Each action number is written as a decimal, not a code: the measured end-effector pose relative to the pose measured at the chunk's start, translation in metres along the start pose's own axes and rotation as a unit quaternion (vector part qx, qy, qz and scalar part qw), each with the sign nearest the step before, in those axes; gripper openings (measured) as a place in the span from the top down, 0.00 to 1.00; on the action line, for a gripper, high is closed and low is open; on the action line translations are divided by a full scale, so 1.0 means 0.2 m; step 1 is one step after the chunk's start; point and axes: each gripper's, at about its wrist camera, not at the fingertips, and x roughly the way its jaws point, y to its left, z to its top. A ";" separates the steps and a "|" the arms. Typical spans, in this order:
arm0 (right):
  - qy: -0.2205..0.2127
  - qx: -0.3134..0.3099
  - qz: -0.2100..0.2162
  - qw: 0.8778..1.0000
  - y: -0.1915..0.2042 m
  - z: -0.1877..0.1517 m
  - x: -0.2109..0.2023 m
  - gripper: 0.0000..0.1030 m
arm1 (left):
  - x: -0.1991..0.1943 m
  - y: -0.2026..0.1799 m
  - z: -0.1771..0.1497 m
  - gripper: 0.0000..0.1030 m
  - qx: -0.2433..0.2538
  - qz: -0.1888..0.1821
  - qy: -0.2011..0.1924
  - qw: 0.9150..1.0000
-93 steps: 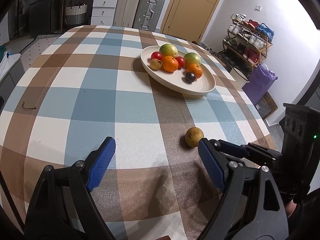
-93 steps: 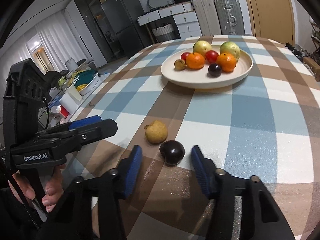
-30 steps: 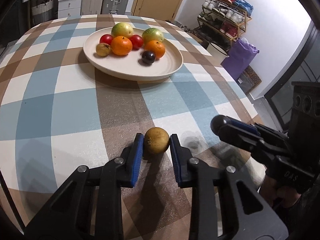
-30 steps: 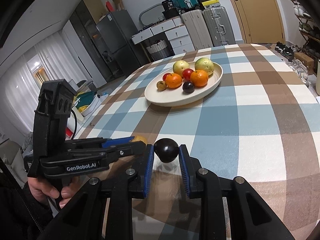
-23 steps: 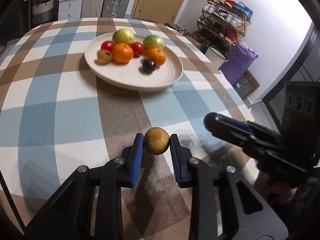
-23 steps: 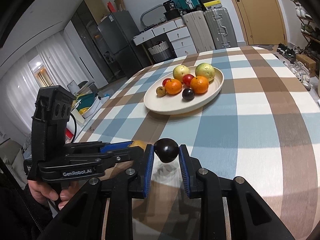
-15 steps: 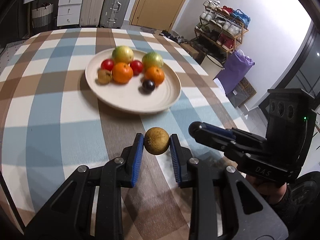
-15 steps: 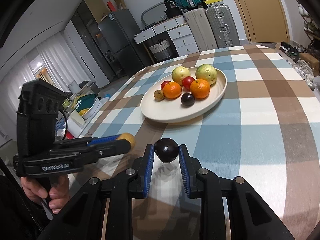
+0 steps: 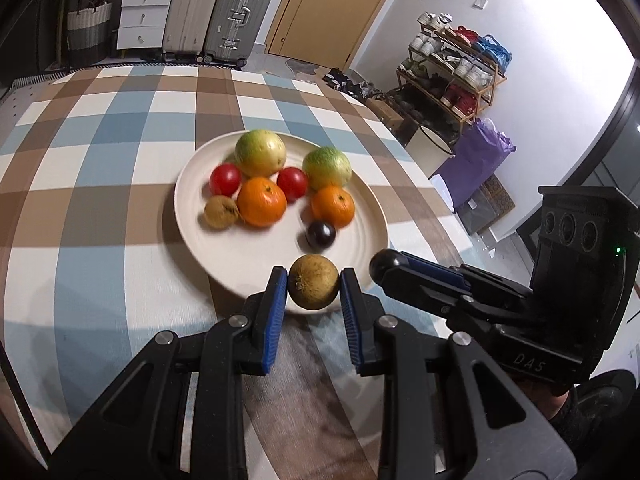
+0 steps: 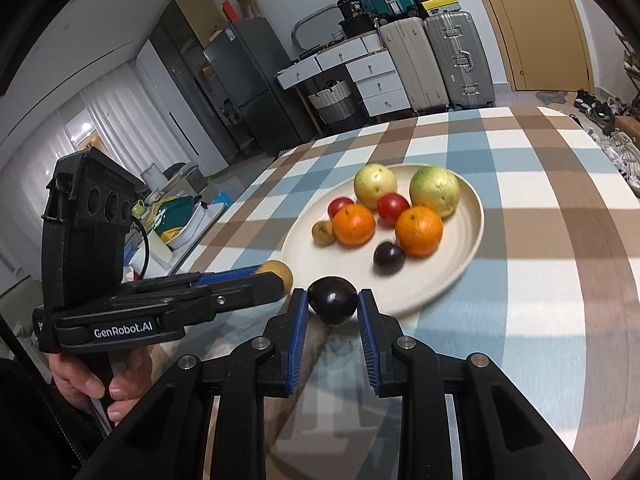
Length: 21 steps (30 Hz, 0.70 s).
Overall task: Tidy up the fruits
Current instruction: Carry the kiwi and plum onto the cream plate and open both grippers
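Observation:
My left gripper is shut on a brown round fruit and holds it in the air over the near rim of the cream plate. My right gripper is shut on a dark purple fruit, lifted just short of the plate's near rim. The plate holds several fruits: two green-yellow ones, two oranges, two red tomatoes, a small brown fruit and a dark plum. The right gripper shows in the left wrist view; the left one in the right wrist view.
The plate stands on a table with a blue, brown and white checked cloth. Past the table's right edge are a shoe rack and a purple bag. Suitcases, drawers and a fridge stand beyond the far edge.
Both grippers closed on their fruits, lifted them off the cloth and carried them forward toward the plate. The plate now sits much nearer in both views.

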 end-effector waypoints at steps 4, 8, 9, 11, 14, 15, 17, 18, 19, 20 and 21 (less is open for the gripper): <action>0.004 0.005 -0.001 1.000 -0.04 0.08 0.06 0.75 | 0.05 0.03 0.06 0.77 -0.001 0.003 0.004 1.000; 0.009 0.012 0.000 1.000 -0.07 0.14 0.12 0.75 | 0.11 0.07 0.11 0.77 -0.006 0.002 0.013 1.000; 0.011 0.012 0.001 1.000 -0.08 0.15 0.14 0.75 | 0.13 0.08 0.12 0.77 -0.006 0.004 0.015 1.000; 0.014 0.011 -0.001 1.000 -0.09 0.17 0.17 0.75 | 0.16 0.09 0.12 0.77 -0.007 0.003 0.020 1.000; 0.023 0.010 -0.001 1.000 -0.10 0.19 0.21 0.75 | 0.21 0.10 0.14 0.77 -0.007 0.003 0.026 1.000; 0.026 0.010 -0.001 1.000 -0.10 0.20 0.23 0.75 | 0.22 0.11 0.15 0.77 -0.007 0.003 0.028 1.000; 0.031 0.010 -0.002 0.999 -0.10 0.21 0.26 0.75 | 0.24 0.12 0.15 0.77 -0.010 0.004 0.030 0.999; 0.032 0.010 -0.003 0.999 -0.11 0.22 0.27 0.75 | 0.26 0.12 0.16 0.77 -0.012 0.003 0.032 0.999; 0.033 0.012 -0.004 0.999 -0.11 0.22 0.28 0.75 | 0.27 0.13 0.16 0.77 -0.013 0.003 0.033 0.999; 0.033 0.015 -0.003 0.999 -0.12 0.22 0.28 0.75 | 0.28 0.13 0.16 0.77 -0.012 0.004 0.034 0.999; 0.033 0.018 -0.004 0.999 -0.13 0.23 0.29 0.75 | 0.28 0.13 0.16 0.77 -0.012 0.006 0.034 0.999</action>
